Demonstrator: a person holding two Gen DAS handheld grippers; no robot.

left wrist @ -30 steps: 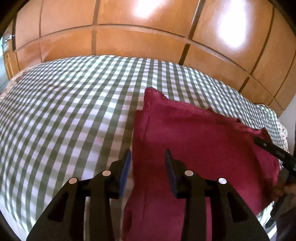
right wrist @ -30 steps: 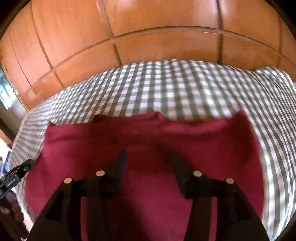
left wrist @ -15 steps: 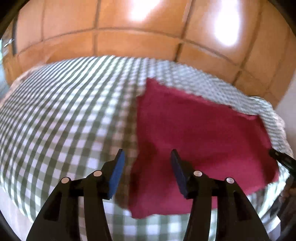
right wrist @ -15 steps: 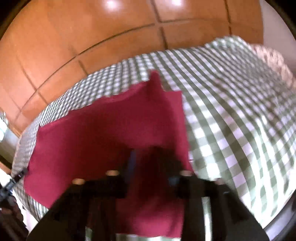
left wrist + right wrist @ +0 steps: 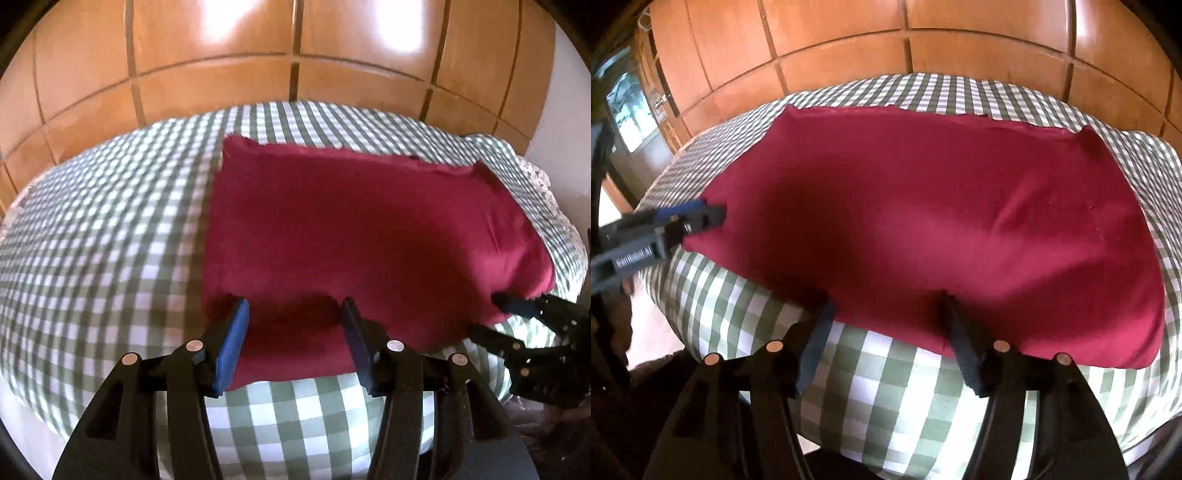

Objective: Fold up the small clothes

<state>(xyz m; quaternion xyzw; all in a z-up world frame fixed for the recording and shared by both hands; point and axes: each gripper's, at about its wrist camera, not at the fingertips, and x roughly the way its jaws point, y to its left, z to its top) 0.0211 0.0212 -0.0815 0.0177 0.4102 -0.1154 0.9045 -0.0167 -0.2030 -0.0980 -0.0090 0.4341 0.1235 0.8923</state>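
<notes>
Both your left gripper (image 5: 293,314) and right gripper (image 5: 886,308) stand wide apart at the near edge of the red cloth (image 5: 362,225) on the checked sheet (image 5: 103,236).

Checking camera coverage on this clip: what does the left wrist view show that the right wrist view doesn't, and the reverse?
Left wrist only: the open left gripper with its blue pads, over the near left part of the red cloth.

Right wrist only: the open right gripper at the cloth's near edge, and a glazed door at far left.

Both: the red cloth spread flat on the green checked cover, orange wooden panels behind, and the other gripper at the frame's edge.
</notes>
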